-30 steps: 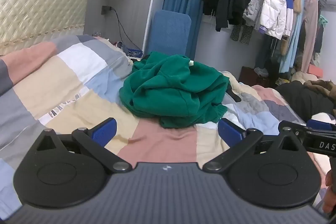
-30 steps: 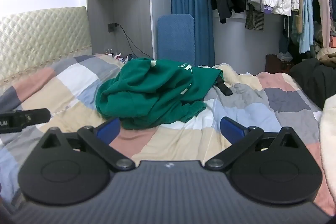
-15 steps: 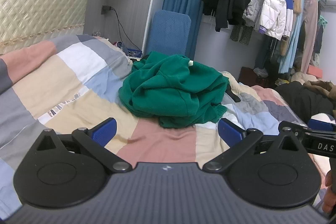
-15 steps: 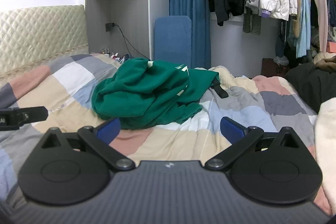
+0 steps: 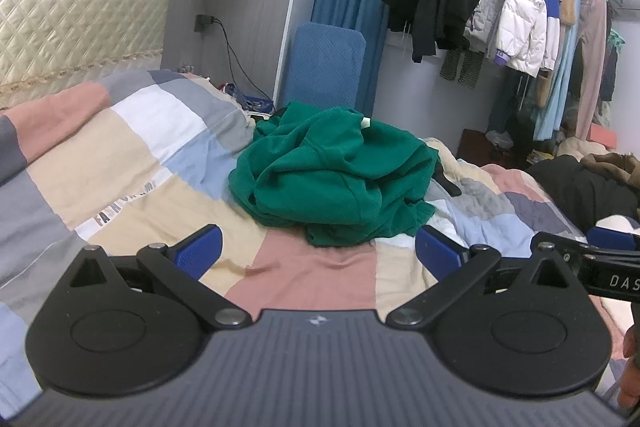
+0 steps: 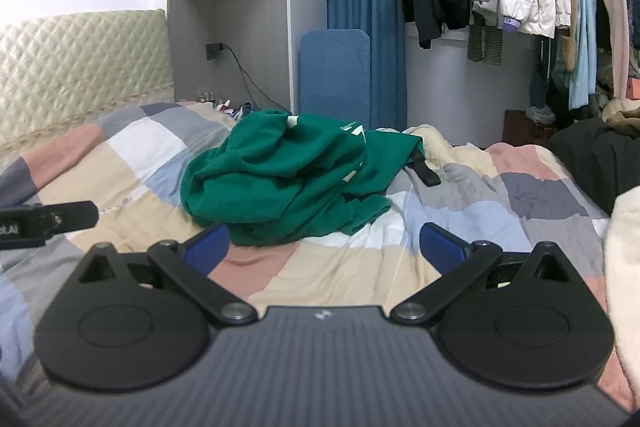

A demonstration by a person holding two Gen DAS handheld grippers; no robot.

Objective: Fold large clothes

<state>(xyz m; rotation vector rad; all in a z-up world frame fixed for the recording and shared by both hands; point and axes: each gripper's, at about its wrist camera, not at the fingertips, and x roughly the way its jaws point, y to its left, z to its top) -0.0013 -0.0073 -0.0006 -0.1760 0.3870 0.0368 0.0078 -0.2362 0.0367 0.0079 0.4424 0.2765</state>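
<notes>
A green sweatshirt [image 5: 336, 175] lies crumpled in a heap on the patchwork quilt [image 5: 132, 163], a white label showing near its top. In the right wrist view the same sweatshirt [image 6: 288, 179] shows white print on its folds. My left gripper [image 5: 318, 253] hovers open just short of the heap, blue pads wide apart with nothing between them. My right gripper [image 6: 326, 243] is open too, close to the heap's near edge. Each gripper's finger reaches into the other's view at the side.
A black strap [image 6: 424, 171] lies on the quilt right of the sweatshirt. Dark clothes [image 6: 592, 155] and a cream fleece [image 6: 624, 267] crowd the right side. A padded headboard [image 5: 72, 27], a blue board [image 5: 324, 67] and a rack of hanging coats [image 5: 516, 7] stand beyond the bed.
The right gripper has drifted right and slightly nearer the heap, so the sweatshirt sits further left in its view. The left gripper has barely moved. Both stay open.
</notes>
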